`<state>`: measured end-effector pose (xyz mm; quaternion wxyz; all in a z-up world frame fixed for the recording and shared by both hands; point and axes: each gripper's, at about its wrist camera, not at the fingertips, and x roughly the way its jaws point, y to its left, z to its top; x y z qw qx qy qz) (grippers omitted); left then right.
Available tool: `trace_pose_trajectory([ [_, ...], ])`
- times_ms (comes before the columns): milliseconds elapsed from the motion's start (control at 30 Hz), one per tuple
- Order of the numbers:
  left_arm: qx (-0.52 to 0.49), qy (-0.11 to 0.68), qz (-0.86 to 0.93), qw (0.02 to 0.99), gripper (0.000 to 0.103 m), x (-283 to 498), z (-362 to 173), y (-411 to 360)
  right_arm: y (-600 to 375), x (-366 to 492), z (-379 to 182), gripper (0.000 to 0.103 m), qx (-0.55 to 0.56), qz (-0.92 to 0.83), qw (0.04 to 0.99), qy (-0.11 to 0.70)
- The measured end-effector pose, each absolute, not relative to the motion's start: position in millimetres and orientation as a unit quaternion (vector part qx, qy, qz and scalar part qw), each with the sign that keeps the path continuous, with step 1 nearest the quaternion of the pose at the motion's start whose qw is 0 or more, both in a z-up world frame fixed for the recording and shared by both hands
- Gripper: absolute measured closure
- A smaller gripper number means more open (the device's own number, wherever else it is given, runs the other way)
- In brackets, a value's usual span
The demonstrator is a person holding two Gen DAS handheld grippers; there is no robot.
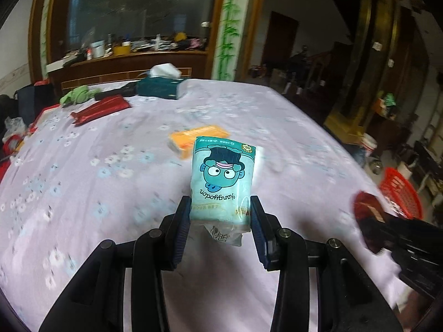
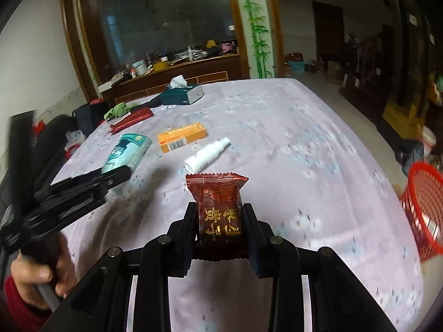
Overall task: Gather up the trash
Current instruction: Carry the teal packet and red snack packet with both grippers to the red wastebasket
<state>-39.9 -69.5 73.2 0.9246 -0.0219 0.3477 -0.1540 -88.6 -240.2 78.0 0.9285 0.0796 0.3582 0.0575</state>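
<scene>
Teal tissue pack (image 1: 223,178), cartoon face printed upside down, stands long axis up in my left gripper (image 1: 220,215), jaws closed on its lower end; dark red snack packet (image 2: 220,215) is clamped upright the same way in my right gripper (image 2: 220,221). Red mesh basket (image 2: 425,210) sits off the purple floral table (image 2: 290,144) at right frame edge, nearer my right hand. Orange box (image 2: 182,137) and white spray bottle (image 2: 206,155) lie mid-table.

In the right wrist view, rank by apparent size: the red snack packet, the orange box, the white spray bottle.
1. Red snack packet, though it is nearest the camera.
2. Orange box.
3. White spray bottle, nearly matching the box.
</scene>
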Motion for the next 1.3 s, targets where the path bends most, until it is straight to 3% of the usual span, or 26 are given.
trace_pose_trajectory([
  [300, 0.000, 0.335, -0.187, 0.924, 0.063, -87, 80, -108, -267, -125, 70, 0.069, 0.113, 0.041, 0.931, 0.346],
  [1300, 0.053, 0.359, -0.215, 0.907, 0.063, -90, 62, -182, -337, -147, 64, 0.069, 0.174, 0.010, 0.928, 0.330],
])
